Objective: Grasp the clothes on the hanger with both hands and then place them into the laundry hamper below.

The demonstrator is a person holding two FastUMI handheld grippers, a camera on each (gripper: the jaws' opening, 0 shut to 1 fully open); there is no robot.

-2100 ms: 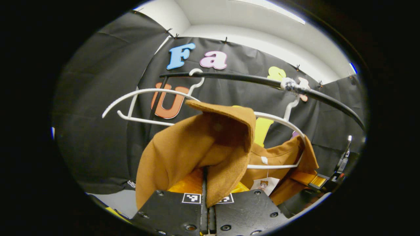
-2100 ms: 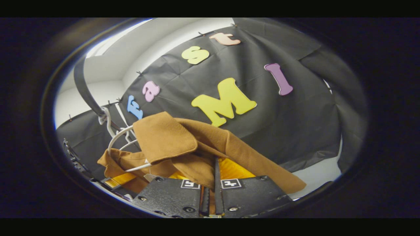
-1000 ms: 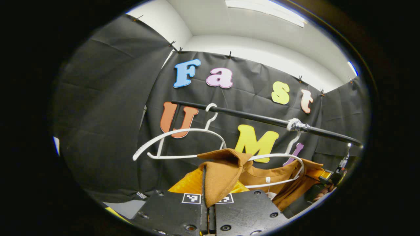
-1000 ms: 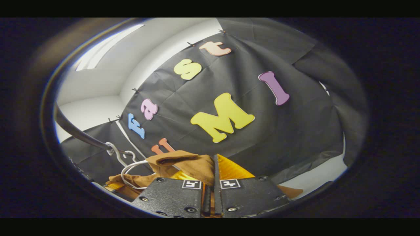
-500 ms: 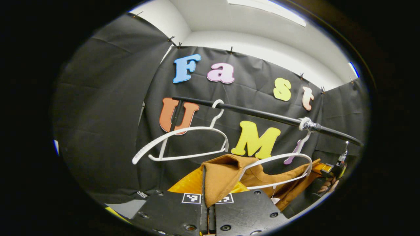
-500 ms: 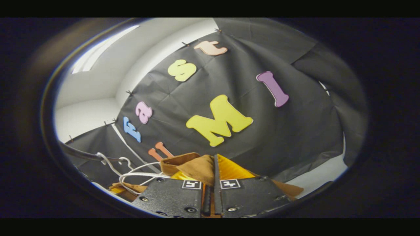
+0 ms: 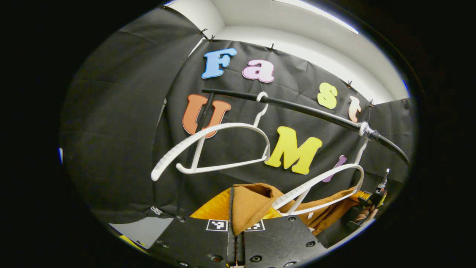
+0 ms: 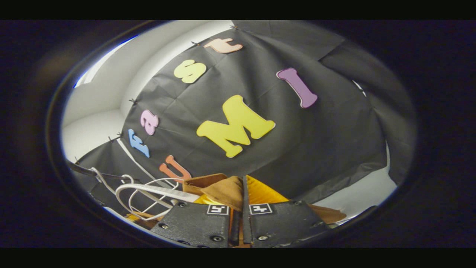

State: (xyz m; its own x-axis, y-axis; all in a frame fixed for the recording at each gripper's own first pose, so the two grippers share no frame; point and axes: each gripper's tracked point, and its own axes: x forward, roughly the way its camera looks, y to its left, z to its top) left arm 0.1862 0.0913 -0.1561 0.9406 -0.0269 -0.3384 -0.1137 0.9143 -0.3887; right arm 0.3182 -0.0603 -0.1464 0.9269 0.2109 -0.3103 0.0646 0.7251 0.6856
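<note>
Left gripper (image 7: pixel 235 223): jaws closed, pinching a fold of the brown coat (image 7: pixel 249 203). Right gripper (image 8: pixel 238 219): jaws closed on the same coat's collar. Behind: two white hangers (image 7: pixel 215 149) on a black rail (image 7: pixel 305 109), coat hanging below them.

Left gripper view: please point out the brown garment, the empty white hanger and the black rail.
brown garment (image 7: pixel 250 203), left gripper view, folded edge above the gripper.
empty white hanger (image 7: pixel 208 134), left gripper view, upper arm.
black rail (image 7: pixel 308 110), left gripper view, middle stretch.
</note>
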